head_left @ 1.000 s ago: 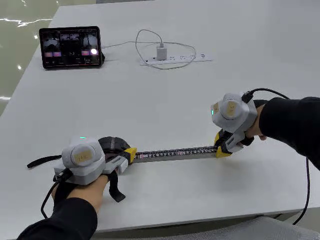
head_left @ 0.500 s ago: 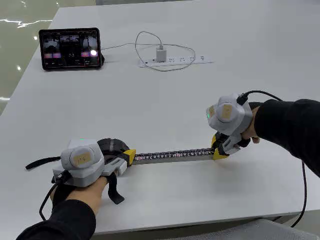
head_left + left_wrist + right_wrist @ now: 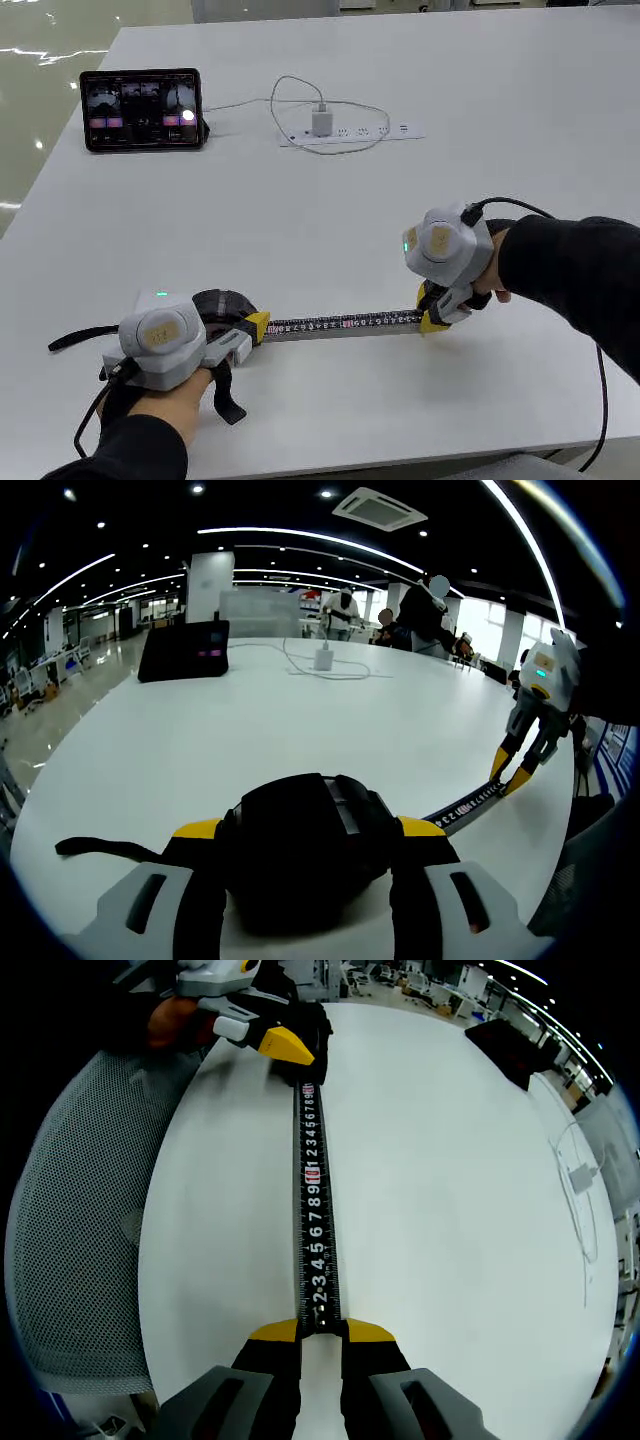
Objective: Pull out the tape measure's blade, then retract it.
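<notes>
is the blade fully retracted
No, the blade lies stretched out between the tape case and the right gripper.

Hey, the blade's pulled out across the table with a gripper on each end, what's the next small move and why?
Probably ease the right gripper toward the tape measure case, jaws shut on the tip of the blade, so it feeds back slowly. The blade already lies stretched flat on the table and the left gripper clamps the case, so pulling out looks done.

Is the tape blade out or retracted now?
Out: the blade stretches from the case in the left gripper to the right gripper, shut on its tip.
</notes>
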Available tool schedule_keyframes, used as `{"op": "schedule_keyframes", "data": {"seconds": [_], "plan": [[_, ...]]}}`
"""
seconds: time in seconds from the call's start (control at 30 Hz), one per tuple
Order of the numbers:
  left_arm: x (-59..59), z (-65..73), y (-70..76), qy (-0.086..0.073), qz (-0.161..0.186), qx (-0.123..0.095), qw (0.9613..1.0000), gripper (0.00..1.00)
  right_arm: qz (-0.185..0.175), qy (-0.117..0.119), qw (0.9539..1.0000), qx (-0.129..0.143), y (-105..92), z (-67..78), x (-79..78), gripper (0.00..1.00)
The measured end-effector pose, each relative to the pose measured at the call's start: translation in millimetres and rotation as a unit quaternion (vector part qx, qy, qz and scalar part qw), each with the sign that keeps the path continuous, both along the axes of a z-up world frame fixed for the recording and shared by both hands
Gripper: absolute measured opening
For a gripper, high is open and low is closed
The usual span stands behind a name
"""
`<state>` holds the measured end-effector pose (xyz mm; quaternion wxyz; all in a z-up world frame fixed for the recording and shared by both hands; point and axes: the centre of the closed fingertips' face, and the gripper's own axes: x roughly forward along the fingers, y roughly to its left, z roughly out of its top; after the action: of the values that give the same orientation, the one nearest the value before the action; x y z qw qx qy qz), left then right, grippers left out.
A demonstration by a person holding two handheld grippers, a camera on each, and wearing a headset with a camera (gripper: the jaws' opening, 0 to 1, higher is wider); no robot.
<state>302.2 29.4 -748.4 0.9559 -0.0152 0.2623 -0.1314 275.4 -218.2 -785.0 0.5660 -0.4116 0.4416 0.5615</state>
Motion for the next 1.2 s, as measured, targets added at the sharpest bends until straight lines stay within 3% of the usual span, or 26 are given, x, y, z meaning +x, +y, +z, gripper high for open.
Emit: {"op": "schedule_keyframes", "data": {"seconds": [0.3,0.7,1.2], "plan": [[-0.1,0.2,0.3,0.0,-0.001,-0.001,1.0,0.62,-0.011,0.007,0.9999,0.0,2.8,0.8,0.7,0.11],[0.3,1.0,-0.1,0.0,0.0,-0.002,1.0,0.62,0.014,-0.003,0.9999,-0.007,7.0,1.2,-1.0,0.11],[-0.2,0.6,-0.6,0.0,-0.002,-0.002,1.0,0.62,-0.01,0.003,0.9999,-0.007,13.5,0.9,0.1,0.11]]}}
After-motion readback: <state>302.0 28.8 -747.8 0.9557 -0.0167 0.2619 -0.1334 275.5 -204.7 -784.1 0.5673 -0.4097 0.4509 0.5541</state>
